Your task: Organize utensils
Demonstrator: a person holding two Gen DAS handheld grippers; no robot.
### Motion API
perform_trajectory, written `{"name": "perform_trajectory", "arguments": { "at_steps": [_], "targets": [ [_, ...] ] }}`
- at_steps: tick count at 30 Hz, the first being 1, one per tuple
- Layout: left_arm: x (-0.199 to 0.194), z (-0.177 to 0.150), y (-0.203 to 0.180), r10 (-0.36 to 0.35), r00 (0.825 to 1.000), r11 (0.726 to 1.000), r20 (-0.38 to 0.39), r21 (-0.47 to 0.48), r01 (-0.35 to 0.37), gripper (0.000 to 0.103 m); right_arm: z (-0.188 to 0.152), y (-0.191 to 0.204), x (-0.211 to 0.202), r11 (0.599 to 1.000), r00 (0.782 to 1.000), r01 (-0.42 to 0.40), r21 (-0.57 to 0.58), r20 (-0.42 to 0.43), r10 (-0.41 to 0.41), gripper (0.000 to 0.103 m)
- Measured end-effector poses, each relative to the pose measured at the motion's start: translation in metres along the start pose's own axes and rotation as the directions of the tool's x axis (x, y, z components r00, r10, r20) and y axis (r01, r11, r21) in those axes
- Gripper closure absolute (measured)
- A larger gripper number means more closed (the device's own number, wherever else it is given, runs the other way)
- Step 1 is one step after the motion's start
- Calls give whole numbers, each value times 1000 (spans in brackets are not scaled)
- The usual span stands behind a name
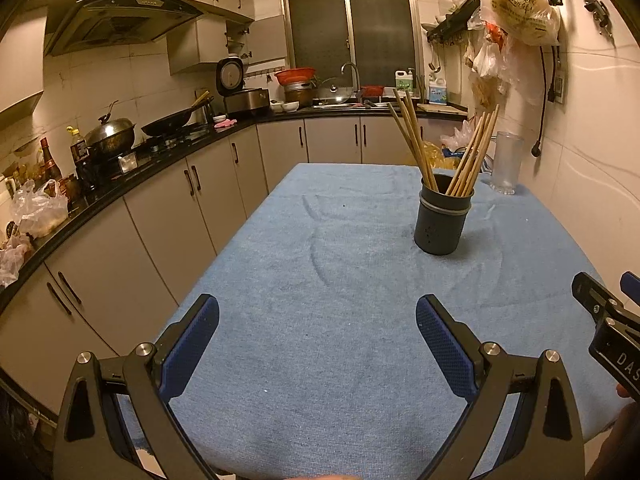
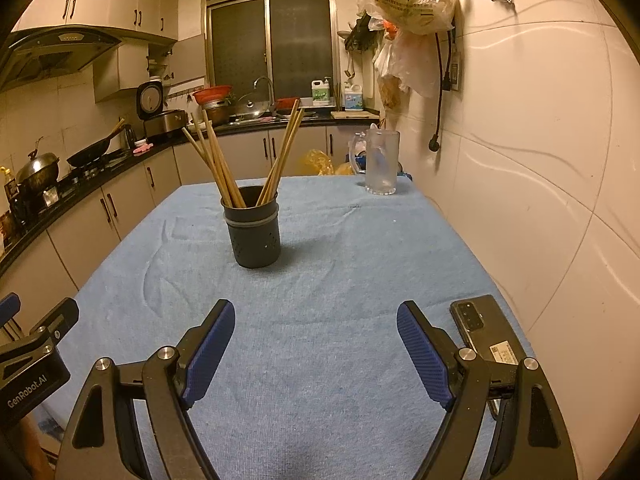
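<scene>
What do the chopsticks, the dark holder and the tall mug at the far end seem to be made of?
Chopsticks: probably bamboo or wood, matte tan, slim straight sticks.
Holder: dark grey and matte with small drain holes and a paler band; plastic or coated metal, unclear which.
Mug: likely frosted glass or clear plastic, since it is translucent with a thick base.

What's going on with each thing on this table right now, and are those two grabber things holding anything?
Left tool: open, holding nothing.
Right tool: open, holding nothing.
Dark holder: upright on the blue cloth.
Chopsticks: standing in the holder, leaning in two bunches.
Glass mug: upright at the far edge, looks empty.
Phone: lying flat, camera side up.
</scene>
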State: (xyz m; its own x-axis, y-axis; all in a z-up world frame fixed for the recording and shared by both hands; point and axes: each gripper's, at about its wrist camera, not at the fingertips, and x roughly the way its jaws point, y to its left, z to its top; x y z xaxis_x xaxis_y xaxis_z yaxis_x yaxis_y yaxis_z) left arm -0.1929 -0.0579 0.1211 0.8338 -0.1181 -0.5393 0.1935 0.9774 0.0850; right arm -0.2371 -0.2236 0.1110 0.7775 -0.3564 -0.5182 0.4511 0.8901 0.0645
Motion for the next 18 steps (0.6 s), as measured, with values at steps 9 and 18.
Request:
{"name": "perform_trajectory", "arguments": {
  "at_steps": [9,18],
  "targets": [
    [0,0,0,-1,1000,1000,0,-3,1,5,-2,2,1,1000,1000,0,-3,-2,0,16],
    [0,0,0,-1,1000,1000,0,-2,1,5,-3,3,2,1000,1000,1,-4,-5,-1,16]
  ]
}}
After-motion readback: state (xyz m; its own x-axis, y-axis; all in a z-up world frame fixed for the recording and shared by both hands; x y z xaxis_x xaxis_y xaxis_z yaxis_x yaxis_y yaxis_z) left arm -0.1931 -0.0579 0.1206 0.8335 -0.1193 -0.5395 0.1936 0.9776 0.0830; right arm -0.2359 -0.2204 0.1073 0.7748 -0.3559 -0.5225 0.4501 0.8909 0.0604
